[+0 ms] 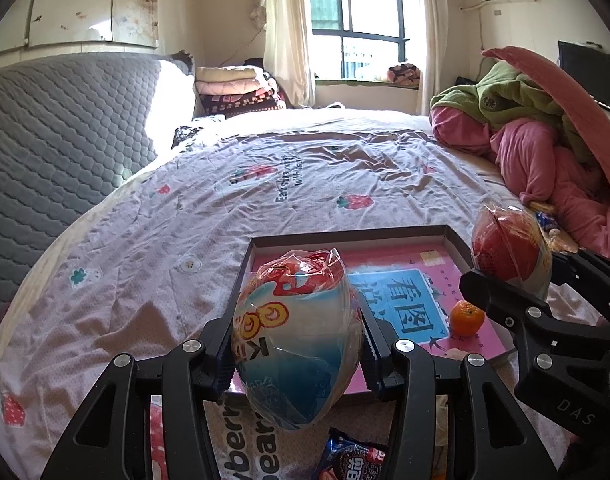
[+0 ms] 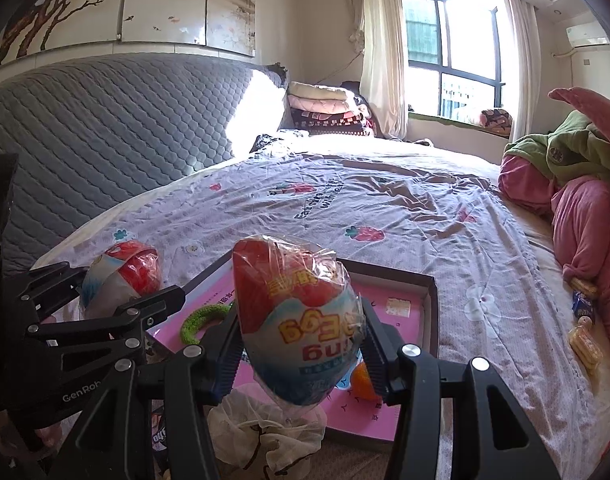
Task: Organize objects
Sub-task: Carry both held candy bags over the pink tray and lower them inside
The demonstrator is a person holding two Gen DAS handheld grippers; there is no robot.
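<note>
Carry step: left gripper (image 1: pixel 297 344) and right gripper (image 2: pixel 301 344) each pinch a wrapped toy egg (image 1: pixel 297 340) above the tray (image 1: pixel 345 236); next, lower and release inside.

wrapped toy eggs (image 1: pixel 297 344): 2 | shallow box tray (image 1: pixel 345 236): 1 | tangerine (image 1: pixel 467 317): 1 | green ring (image 2: pixel 201 318): 1 | cookie packet (image 1: pixel 351 460): 1 | grippers (image 2: pixel 301 364): 2

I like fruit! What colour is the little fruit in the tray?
Orange, seen best in the left wrist view.
</note>
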